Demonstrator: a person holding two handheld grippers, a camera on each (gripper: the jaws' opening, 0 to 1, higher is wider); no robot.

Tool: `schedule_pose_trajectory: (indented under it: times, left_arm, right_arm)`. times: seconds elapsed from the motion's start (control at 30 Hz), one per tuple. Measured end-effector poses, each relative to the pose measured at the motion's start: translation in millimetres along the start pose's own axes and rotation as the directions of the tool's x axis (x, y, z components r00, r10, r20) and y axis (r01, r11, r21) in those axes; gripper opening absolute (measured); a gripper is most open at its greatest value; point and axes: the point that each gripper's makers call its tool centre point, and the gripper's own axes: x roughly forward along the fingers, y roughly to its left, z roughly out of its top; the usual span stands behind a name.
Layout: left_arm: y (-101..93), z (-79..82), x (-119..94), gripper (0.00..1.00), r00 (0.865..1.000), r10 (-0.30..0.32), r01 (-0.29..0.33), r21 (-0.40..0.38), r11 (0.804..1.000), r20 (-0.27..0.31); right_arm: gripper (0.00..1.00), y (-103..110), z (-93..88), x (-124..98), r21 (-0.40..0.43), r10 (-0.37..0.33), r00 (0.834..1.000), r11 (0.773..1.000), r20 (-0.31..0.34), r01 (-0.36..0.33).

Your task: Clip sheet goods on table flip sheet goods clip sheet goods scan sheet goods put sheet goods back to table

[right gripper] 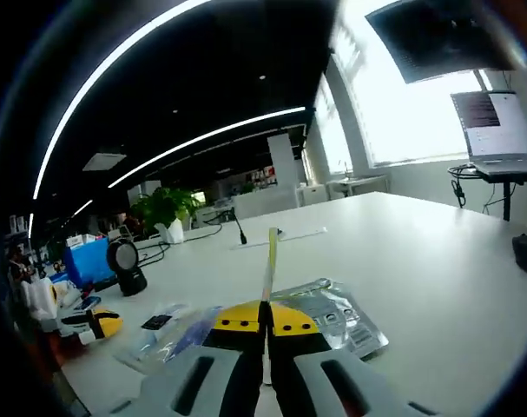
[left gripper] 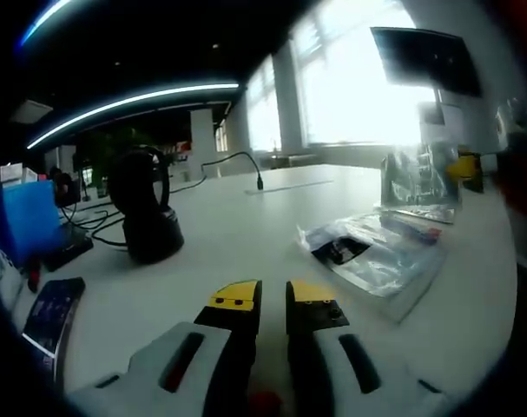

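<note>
The right gripper (right gripper: pixel 266 323) has its fingers pinched on a thin sheet goods packet (right gripper: pixel 268 261), held edge-on above the white surface (right gripper: pixel 419 261). The left gripper (left gripper: pixel 273 300) hovers with fingers slightly parted, apparently gripping nothing, near a pile of packets (left gripper: pixel 376 256).

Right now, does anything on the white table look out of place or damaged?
Nothing looks damaged. The right claw is shut on a thin flat packet, held edge-on above the white table. Clear plastic sheet packets lie loosely overlapped, not stacked. The left claw holds nothing.
</note>
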Motion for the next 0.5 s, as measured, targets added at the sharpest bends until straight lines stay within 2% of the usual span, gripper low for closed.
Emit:
schedule_pose_trajectory:
  times: [0.1, 0.23, 0.27, 0.33, 0.43, 0.5]
  left_arm:
    - [1.5, 0.1, 0, 0.04, 1.0, 0.001, -0.001, -0.001, 1.0, 0.002]
    - [4.2, 0.1, 1, 0.04, 1.0, 0.004, -0.004, -0.005, 1.0, 0.004]
    - [4.7, 0.0, 1, 0.04, 1.0, 0.004, -0.004, -0.006, 1.0, 0.004]
    - [5.5, -0.3, 2, 0.04, 1.0, 0.004, -0.004, -0.004, 1.0, 0.003]
    - [6.7, -0.6, 3, 0.04, 1.0, 0.004, -0.004, -0.003, 1.0, 0.004]
    - [7.8, -0.5, 3, 0.04, 1.0, 0.005, -0.005, -0.003, 1.0, 0.006]
  right_arm:
    - [0.0, -8, -3.2, 0, 0.049, -0.021, 1.0, 0.999, 0.0, 0.021]
    - [0.0, -18, -10.5, 0, 0.168, -0.03, 0.999, 0.985, -0.015, 0.032]
    - [0.0, -21, -11.7, 1, 0.211, -0.03, 0.999, 0.977, -0.02, 0.033]
    - [0.0, -27, -13.6, 2, 0.237, -0.04, 0.999, 0.97, -0.025, 0.045]
    - [0.0, -28, -18.7, 3, 0.346, -0.03, 0.999, 0.937, -0.035, 0.041]
    - [0.0, -31, -23.4, 2, 0.367, -0.037, 0.998, 0.929, -0.041, 0.049]
